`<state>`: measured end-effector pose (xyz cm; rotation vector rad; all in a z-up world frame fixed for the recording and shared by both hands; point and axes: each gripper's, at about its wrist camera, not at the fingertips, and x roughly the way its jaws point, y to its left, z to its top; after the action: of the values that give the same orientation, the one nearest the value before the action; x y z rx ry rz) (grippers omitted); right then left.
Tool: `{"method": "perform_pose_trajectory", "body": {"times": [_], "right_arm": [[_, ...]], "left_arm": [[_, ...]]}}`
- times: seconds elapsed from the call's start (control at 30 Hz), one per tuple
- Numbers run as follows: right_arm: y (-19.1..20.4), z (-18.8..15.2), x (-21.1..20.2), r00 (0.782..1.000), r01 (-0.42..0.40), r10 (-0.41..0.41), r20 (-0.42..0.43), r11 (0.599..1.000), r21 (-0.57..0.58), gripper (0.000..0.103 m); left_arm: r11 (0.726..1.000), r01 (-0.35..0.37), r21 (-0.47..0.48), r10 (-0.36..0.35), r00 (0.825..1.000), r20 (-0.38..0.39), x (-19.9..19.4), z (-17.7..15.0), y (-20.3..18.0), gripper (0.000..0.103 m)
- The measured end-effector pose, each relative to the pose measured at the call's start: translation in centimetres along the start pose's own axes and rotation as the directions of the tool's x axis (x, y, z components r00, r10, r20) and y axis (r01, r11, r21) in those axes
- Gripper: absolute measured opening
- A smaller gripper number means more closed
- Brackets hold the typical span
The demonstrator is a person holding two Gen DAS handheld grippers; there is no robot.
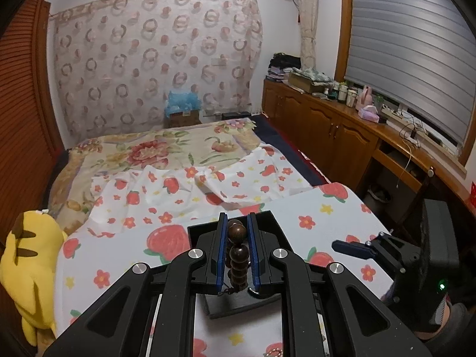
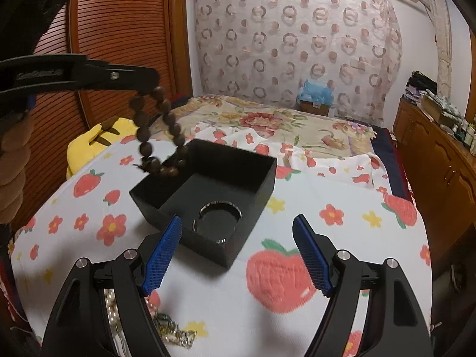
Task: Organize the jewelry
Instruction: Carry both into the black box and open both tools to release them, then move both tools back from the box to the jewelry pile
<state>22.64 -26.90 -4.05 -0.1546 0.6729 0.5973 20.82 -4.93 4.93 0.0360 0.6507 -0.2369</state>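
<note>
Left wrist view: the left gripper (image 1: 237,232) is clamped on a bracelet of dark wooden beads (image 1: 237,255), its blue pads pressed against the strand from both sides. The beads hang between the fingers above a black box (image 1: 269,220), which sits on a strawberry-print cloth (image 1: 297,208). At 3 o'clock the right gripper (image 1: 354,248) enters, one blue finger visible, nothing in it. A yellow plush toy (image 1: 29,267) lies at 9 o'clock on the bed edge.

Right wrist view: the right gripper (image 2: 238,238) stands with jaws wide apart and empty — pads clear of everything. The black box (image 2: 253,175) lies at 12 o'clock just ahead of the fingertips, open-topped, with a dark ring-shaped bangle (image 2: 218,217) lying on its floor. At 10 o'clock the left gripper (image 2: 145,77) holds the bead bracelet (image 2: 160,136) — the loop dangles over the box's far left corner. A tangle of chains (image 2: 172,330) lies on the cloth at 7 o'clock, partly hidden by the gripper frame.
</note>
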Motion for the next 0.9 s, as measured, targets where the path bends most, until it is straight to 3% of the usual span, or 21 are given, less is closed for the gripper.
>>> {"method": "perform_pose_trajectory", "body": {"times": [0.3,0.9], "right_arm": [[0.1,-1.9,-1.5,1.000,-0.015,0.015,0.003,1.000,0.012,0.079],[3.8,-6.5,-5.5,0.995,-0.100,0.100,-0.019,0.995,-0.013,0.077]], "left_arm": [[1.000,0.012,0.004,-0.012,0.997,-0.074,2.2,-1.9,-0.5,0.012],[1.000,0.029,0.002,-0.029,0.997,-0.076,-2.7,-9.1,-0.2,0.018]]}}
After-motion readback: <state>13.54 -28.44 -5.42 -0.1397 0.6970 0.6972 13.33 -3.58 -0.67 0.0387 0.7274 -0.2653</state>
